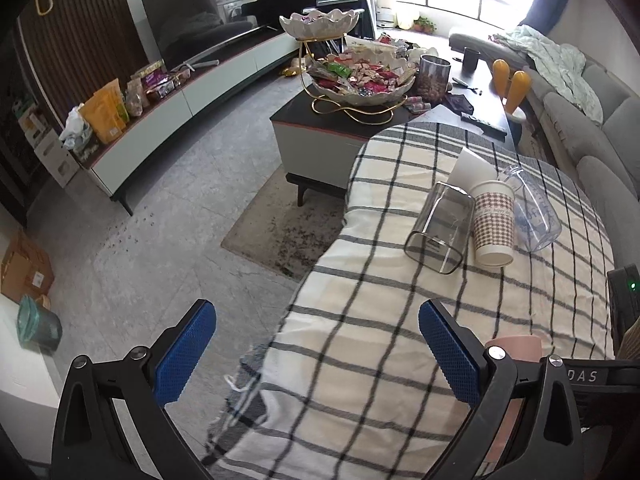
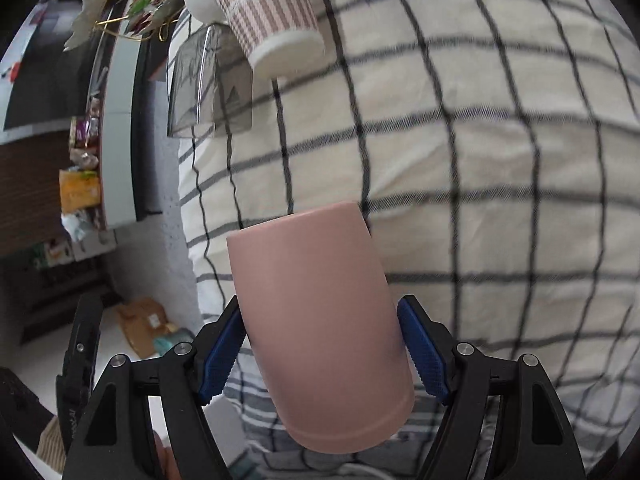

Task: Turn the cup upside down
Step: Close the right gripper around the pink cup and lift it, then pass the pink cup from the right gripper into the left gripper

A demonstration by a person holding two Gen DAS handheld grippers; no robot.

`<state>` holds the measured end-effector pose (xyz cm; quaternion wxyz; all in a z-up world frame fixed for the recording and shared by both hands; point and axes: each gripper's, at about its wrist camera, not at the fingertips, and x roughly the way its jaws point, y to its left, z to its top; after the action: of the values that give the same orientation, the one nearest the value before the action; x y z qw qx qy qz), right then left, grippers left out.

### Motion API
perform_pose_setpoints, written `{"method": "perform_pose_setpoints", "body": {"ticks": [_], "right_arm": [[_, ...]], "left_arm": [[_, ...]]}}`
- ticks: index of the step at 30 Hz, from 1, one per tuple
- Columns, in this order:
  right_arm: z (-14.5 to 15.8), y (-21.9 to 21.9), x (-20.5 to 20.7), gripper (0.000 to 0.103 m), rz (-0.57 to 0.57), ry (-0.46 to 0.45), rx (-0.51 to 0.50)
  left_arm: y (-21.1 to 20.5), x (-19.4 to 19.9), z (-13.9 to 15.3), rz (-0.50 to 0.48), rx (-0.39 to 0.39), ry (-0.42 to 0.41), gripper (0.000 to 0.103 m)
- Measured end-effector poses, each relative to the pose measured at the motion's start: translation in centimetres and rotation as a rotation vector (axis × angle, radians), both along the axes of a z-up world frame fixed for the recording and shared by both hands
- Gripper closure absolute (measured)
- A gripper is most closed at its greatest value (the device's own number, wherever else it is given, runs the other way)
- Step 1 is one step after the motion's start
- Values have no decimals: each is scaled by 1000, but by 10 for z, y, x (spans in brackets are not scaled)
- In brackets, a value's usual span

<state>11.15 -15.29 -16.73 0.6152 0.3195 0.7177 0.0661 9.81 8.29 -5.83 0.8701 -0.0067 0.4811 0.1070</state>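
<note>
A plain pink cup (image 2: 320, 320) is held between the blue pads of my right gripper (image 2: 322, 344), which is shut on its sides above the checked cloth (image 2: 480, 160). The view is rolled sideways; the cup's rounded end points toward the camera. In the left wrist view a bit of the pink cup (image 1: 516, 346) shows behind the right finger. My left gripper (image 1: 316, 352) is open and empty over the near edge of the cloth-covered table (image 1: 380, 340).
On the cloth stand a smoky glass tumbler (image 1: 438, 226), a houndstooth paper cup (image 1: 494, 224) and a clear plastic cup (image 1: 534, 210), all inverted. Beyond are a coffee table with a snack bowl (image 1: 360, 80), a TV bench (image 1: 192, 96) and a grey sofa (image 1: 592, 120).
</note>
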Motion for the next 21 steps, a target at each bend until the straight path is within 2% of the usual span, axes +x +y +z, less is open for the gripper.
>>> {"method": "perform_pose_setpoints", "body": {"ticks": [6, 10, 15, 17, 21], "right_arm": [[-33, 25, -26, 27, -63, 72, 1], [-44, 34, -33, 27, -73, 98, -33], [-40, 50, -28, 26, -61, 57, -64], [-34, 54, -26, 15, -51, 44, -67], [-21, 56, -26, 12, -55, -1, -79]], "left_arm": [[19, -9, -4, -3, 12, 7, 0], [24, -12, -11, -6, 7, 23, 0], [22, -14, -15, -30, 8, 36, 0], [23, -16, -13, -34, 10, 33, 0], [22, -20, -7, -41, 12, 23, 0]]}}
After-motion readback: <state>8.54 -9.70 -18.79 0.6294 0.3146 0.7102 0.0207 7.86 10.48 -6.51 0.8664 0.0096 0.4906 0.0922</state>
